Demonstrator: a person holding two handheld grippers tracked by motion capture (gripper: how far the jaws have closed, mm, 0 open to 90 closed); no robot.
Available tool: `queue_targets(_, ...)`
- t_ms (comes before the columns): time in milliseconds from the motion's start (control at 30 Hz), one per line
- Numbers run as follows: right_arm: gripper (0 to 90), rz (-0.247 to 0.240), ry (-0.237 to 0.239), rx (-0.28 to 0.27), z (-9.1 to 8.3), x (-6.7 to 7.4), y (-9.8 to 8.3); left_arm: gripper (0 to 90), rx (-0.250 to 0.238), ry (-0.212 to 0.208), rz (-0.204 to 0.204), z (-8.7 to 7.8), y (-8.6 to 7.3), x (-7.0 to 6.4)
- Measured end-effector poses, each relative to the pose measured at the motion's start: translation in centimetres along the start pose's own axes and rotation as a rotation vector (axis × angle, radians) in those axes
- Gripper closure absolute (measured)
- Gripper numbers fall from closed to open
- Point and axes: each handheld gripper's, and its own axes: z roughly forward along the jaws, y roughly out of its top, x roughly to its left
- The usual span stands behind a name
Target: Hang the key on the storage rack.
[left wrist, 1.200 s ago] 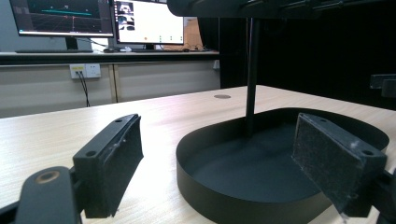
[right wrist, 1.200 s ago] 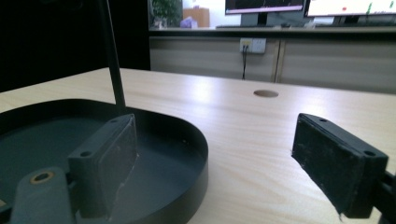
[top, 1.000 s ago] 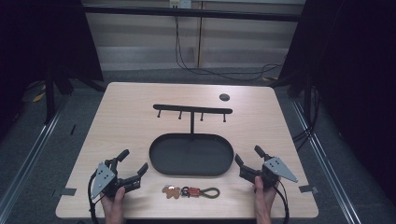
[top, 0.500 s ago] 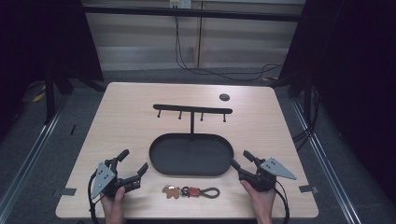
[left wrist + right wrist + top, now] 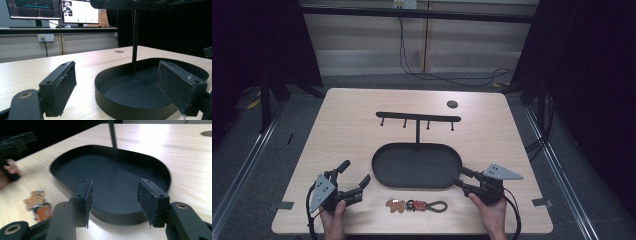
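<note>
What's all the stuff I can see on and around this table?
Table: one, light wood, centre of the high view.
Tray: one, black, oval, near middle of the table.
Hook rack: one, black bar with four pegs, on a post rising from the tray's far side.
Keychain: one, brown figure, red tag, olive loop, on the table in front of the tray.
Round hole: one, dark, far right of the tabletop.
Monitors: two, lit, on a desk behind.
Left gripper: black, jaws wide open, empty.
Right gripper: black, jaws have just been closing, nothing between them.
</note>
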Motion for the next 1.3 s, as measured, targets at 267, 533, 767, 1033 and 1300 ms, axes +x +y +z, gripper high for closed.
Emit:
queue_targets(267,48.5,-0.009,0.017,0.082,0.6,0.4,1.1,15.7,-0.005,-0.003,-0.005,0.0,0.0,-0.1)
queue_targets(533,57.3,-0.036,0.071,0.141,1.7,1.1,3.1,15.7,-0.005,0.014,-0.008,0.1,0.0,-0.1)
queue_targets(767,57.3,-0.078,0.133,0.243,2.5,1.3,4.9,15.7,-0.003,0.027,-0.003,0.1,0.0,-0.1)
queue_targets(1033,58.8,-0.124,0.235,0.409,3.3,2.1,4.8,15.7,-0.002,0.027,-0.002,0.1,0.0,-0.1)
queue_targets(1300,59.8,-0.159,0.216,0.562,3.8,2.7,4.2,15.7,-0.003,0.027,-0.002,0.1,0.0,-0.1)
